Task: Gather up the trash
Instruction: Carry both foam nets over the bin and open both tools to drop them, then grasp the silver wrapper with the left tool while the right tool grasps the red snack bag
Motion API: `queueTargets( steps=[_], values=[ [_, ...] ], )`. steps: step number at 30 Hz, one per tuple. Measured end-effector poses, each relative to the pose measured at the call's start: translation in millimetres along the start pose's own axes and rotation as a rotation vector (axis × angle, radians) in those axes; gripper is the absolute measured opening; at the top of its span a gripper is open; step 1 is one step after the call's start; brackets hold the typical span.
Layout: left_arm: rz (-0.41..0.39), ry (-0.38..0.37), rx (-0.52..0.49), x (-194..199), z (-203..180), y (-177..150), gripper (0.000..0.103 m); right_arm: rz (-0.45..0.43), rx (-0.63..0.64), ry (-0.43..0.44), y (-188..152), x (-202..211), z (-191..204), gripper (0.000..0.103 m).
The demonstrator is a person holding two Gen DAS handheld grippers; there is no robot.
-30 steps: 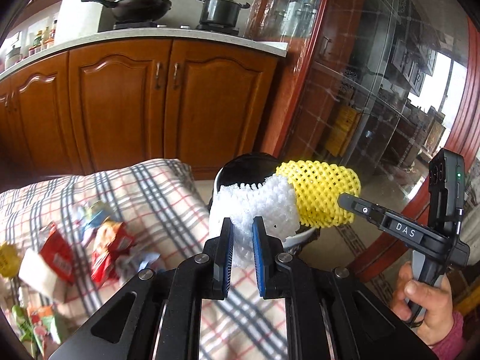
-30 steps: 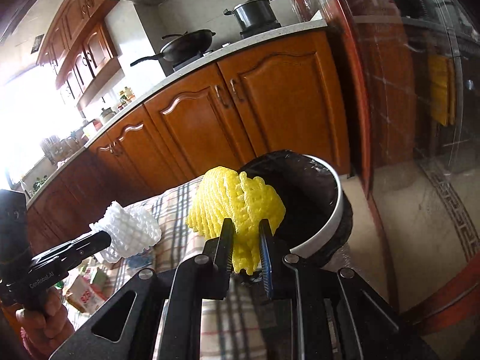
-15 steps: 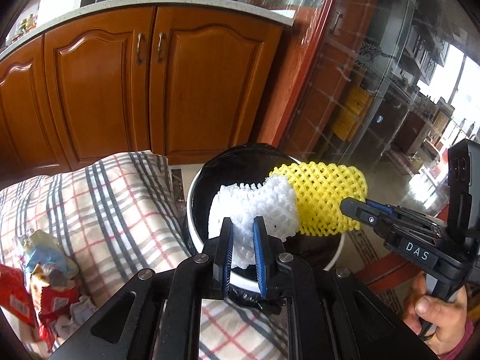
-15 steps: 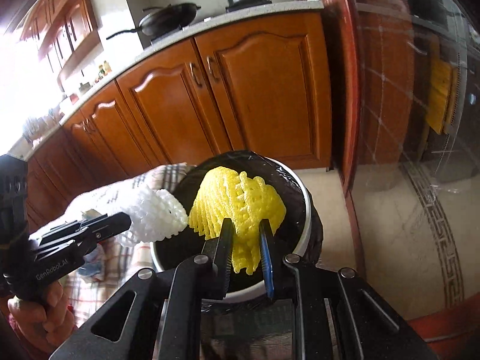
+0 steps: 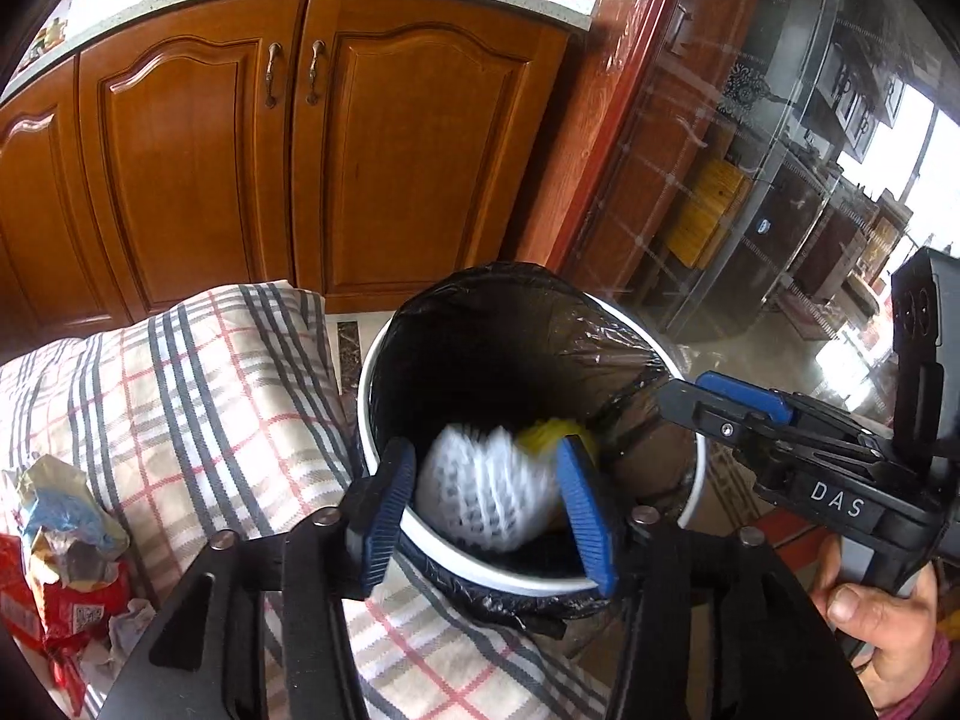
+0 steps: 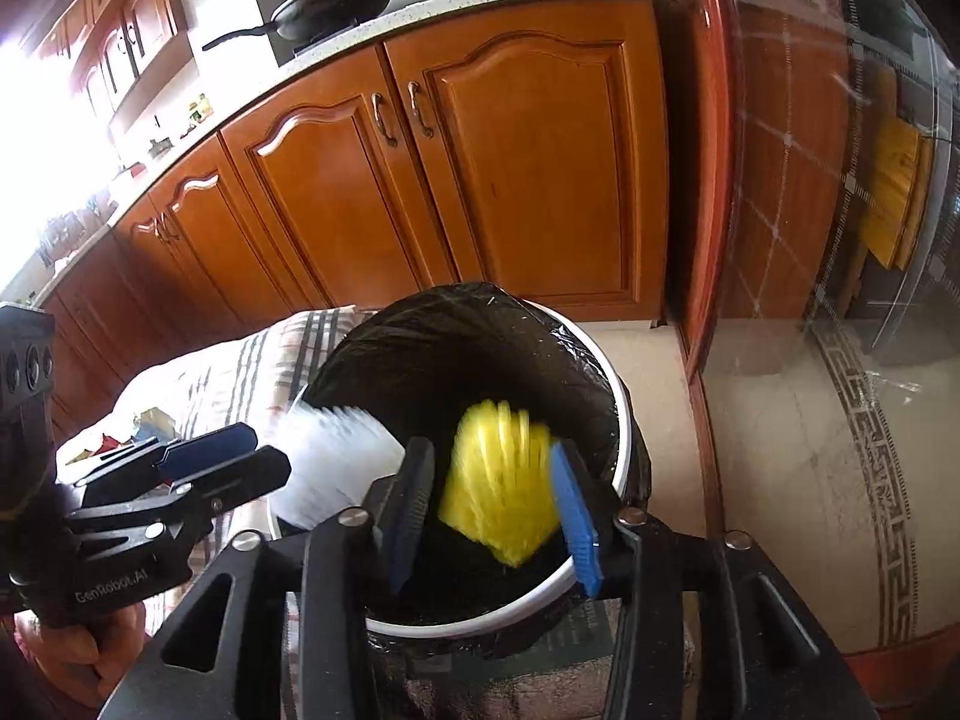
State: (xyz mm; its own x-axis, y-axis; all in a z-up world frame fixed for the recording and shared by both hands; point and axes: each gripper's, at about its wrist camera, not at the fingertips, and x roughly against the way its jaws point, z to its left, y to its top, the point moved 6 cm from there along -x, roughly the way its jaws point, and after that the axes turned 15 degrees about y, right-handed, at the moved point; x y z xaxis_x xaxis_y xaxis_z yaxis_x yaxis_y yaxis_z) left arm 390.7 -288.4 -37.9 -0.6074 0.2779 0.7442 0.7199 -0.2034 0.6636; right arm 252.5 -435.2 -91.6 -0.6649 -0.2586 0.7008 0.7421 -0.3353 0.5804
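A white bin with a black liner (image 5: 612,324) (image 6: 618,396) stands beside the checked table. My left gripper (image 5: 489,507) is open above its rim, and a blurred white foam net (image 5: 480,492) falls between its fingers into the bin. My right gripper (image 6: 495,504) is open too, and a blurred yellow foam net (image 6: 498,480) drops between its fingers. The white net (image 6: 336,468) also shows in the right wrist view, beside the left gripper (image 6: 240,456). The yellow net (image 5: 552,432) shows deeper in the bin, near the right gripper (image 5: 720,402).
Crumpled snack wrappers (image 5: 66,534) lie on the checked tablecloth (image 5: 198,408) at the left. Wooden kitchen cabinets (image 5: 300,138) stand behind the bin. A glass door with a red frame (image 6: 840,180) is at the right. A wok (image 6: 336,0) sits on the counter.
Both grippers have opened over the bin. The white and yellow foam nets have left the fingers and are falling into the bin.
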Motion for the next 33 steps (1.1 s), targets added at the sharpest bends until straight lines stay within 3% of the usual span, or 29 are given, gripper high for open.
queueTargets(
  steps=[6, 11, 17, 27, 33],
  values=[
    [-0.052, -0.004, 0.044, 32, 18, -13, 0.051, -0.091, -0.052, 0.052, -4, 20, 2, 0.052],
    [-0.131, 0.04, 0.071, 67, 41, -34, 0.057, -0.178, -0.101, 0.119, -15, 37, 13, 0.072],
    [-0.179, 0.09, 0.137, 103, 74, -64, 0.06, -0.242, -0.131, 0.2, -34, 45, 42, 0.089],
    [-0.193, 0.171, 0.209, 152, 122, -113, 0.063, -0.194, -0.116, 0.29, -59, 28, 99, 0.09],
    [-0.163, 0.212, 0.255, 169, 146, -122, 0.063, -0.152, -0.078, 0.314, -66, 14, 127, 0.09]
  ],
)
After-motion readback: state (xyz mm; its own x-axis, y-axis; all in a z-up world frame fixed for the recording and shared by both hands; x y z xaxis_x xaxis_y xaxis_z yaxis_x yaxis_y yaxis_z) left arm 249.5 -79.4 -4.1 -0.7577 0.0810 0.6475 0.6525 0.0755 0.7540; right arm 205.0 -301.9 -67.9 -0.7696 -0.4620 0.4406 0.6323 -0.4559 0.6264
